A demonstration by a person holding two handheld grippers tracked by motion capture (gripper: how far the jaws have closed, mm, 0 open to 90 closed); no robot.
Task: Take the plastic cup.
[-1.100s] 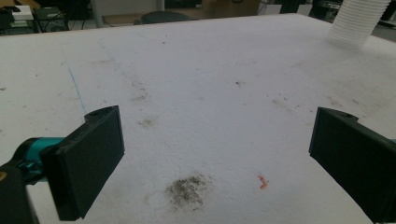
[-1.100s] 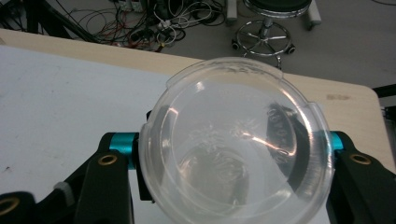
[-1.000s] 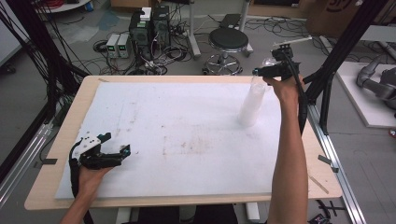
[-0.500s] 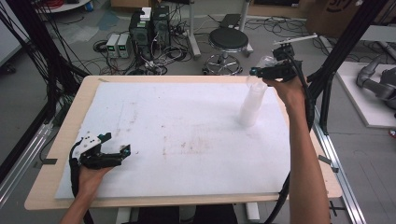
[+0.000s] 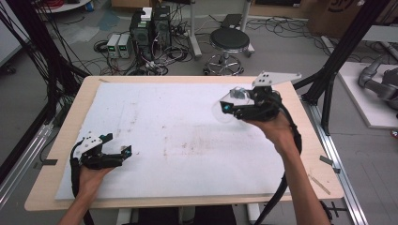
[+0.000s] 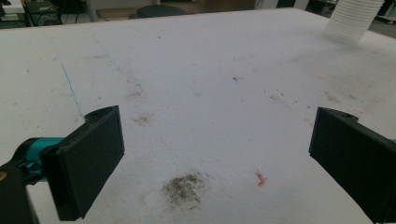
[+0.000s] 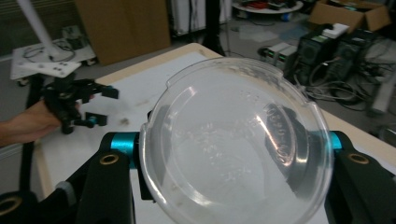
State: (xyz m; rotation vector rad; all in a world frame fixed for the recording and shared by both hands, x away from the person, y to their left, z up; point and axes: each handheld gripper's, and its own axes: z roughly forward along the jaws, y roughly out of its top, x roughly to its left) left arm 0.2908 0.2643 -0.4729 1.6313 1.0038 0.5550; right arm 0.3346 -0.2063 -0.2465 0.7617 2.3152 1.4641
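The right gripper [image 5: 228, 108] holds a clear plastic cup [image 7: 233, 144] between its fingers [image 7: 109, 186], one finger at each side of the cup. In the right gripper view the cup's round end faces the camera and covers the gap between the fingers from side to side, its upper part standing above the fingertips. In the high view the cup [image 5: 224, 108] juts out past the fingers toward the person's left, held up off the white mat [image 5: 187, 136] that covers the table [image 5: 61, 140].

The left gripper [image 5: 123, 153] rests low on the mat near the table's near left corner, its fingers [image 6: 88, 161] spread wide with nothing between them. Well beyond those fingers, at the far side of the mat, stands a white stack of cups [image 6: 351, 18].

Half a second ago the right gripper was up at the top of that stack, near the table's far right edge. Now it has come away toward the middle of the table with the cup in its fingers. The left gripper has not moved.
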